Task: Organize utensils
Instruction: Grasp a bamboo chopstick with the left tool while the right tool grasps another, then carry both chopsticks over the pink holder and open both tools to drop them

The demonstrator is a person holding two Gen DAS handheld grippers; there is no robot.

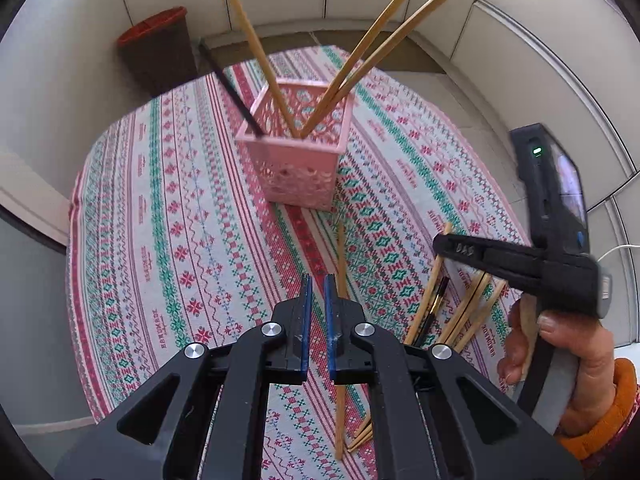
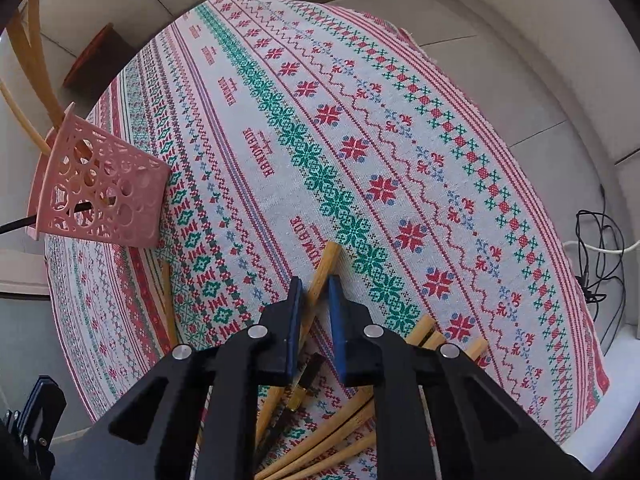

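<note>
- Left hand-held gripper [image 1: 316,288]: blue pads parted by a narrow gap, nothing between them, released; hovering over the table [image 1: 160,208] with its patterned cloth.
- Pink basket [image 1: 294,148] stands upright at 12 o'clock from the left gripper, on the cloth. It holds 3 bamboo chopsticks [image 1: 344,76] and 1 black chopstick [image 1: 232,88], all leaning out over the rim.
- 1 single bamboo chopstick [image 1: 341,264] lies flat on the cloth, running from the basket foot toward 6 o'clock, passing just right of the left gripper.
- Right hand-held gripper [image 2: 316,292]: pads apart, straddling a bamboo chopstick [image 2: 323,276] that sits in the gap; not closed on it, released.
- Loose pile of chopsticks [image 1: 460,312] lies on the cloth at 3 o'clock from the left gripper, under the right gripper; mostly bamboo, 1 dark one with a gold band [image 2: 304,384].
- Person's right hand [image 1: 560,356], orange cuff, grips the right gripper handle.
- Brown bin [image 1: 160,52] with orange rim at 11 o'clock beyond the table.
</note>
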